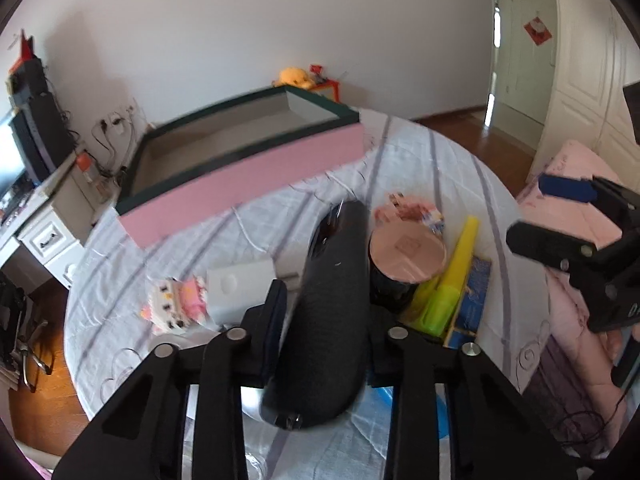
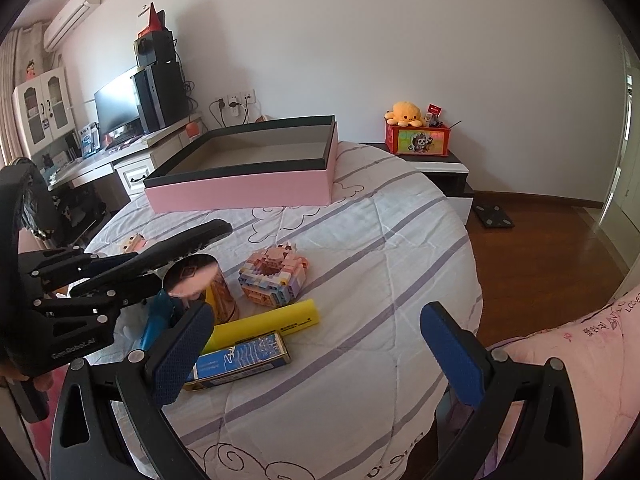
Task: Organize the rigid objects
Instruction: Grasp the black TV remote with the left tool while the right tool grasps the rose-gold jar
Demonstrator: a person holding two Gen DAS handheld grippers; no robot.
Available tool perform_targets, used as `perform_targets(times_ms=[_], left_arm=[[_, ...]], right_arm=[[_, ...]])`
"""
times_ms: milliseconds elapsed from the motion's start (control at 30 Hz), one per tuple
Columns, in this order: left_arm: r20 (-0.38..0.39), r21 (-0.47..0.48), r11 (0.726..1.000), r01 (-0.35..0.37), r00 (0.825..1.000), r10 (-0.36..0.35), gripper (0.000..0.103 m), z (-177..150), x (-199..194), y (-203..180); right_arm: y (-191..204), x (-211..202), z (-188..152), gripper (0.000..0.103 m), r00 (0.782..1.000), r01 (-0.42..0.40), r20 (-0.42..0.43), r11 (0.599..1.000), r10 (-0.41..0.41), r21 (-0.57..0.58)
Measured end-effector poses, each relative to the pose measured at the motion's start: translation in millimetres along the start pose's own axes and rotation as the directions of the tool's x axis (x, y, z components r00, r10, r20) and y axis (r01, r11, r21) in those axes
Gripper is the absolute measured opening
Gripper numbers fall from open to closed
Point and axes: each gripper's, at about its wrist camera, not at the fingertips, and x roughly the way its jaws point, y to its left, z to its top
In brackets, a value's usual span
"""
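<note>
My left gripper [image 1: 328, 316] is shut on a long black oval case [image 1: 332, 312], which stands out forward between its jaws above the bed. In the right wrist view that same gripper [image 2: 140, 270] comes in from the left, with the case [image 2: 192, 238] pointing toward the pink box [image 2: 240, 192]. The shallow, dark-rimmed box [image 1: 240, 184] is seen empty at the far side of the bed. My right gripper [image 2: 318, 354] stands open over the bedspread with nothing between its blue pads. It also shows at the right edge [image 1: 560, 220] of the left wrist view.
On the striped bedspread [image 2: 360, 280] lie a can with a pink lid [image 2: 192, 276], a pastel brick model [image 2: 276, 276], a yellow tube [image 2: 268, 320] and a blue flat box [image 2: 240, 364]. A pink-white brick figure [image 1: 180, 304] and a white box [image 1: 240, 288] lie left of the case.
</note>
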Motion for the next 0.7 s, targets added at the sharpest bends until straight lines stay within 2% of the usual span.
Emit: perform_targets(times_ms=[67,367,533,700], left_arm=[[0.006,-0.014,1.000,-0.001,1.000,0.001,0.020,2,-1,3],[0.023,-0.040,0.999,0.008,1.000,-0.007,0.015,5,-3,7],[0.058,-0.075,0.997,0.013,0.998,-0.008,0.013,7,-14,15],[0.066,-0.077,0.997,0.015,0.998,-0.010,0.013,5,-18,17]], right_arm=[[1,1,1,0.103,1.000,-0.005,-0.002,1.000,0.005,-0.002],[9,12,3,0.103,0.999,-0.028,-0.017,1.000,0.027,-0.008],[18,17,3,0.103,0.999,-0.037,-0.029,0.999,0.036,-0.039],[31,26,3,0.103,0.995,-0.097,-0.045,0.994,0.095,-0.052]])
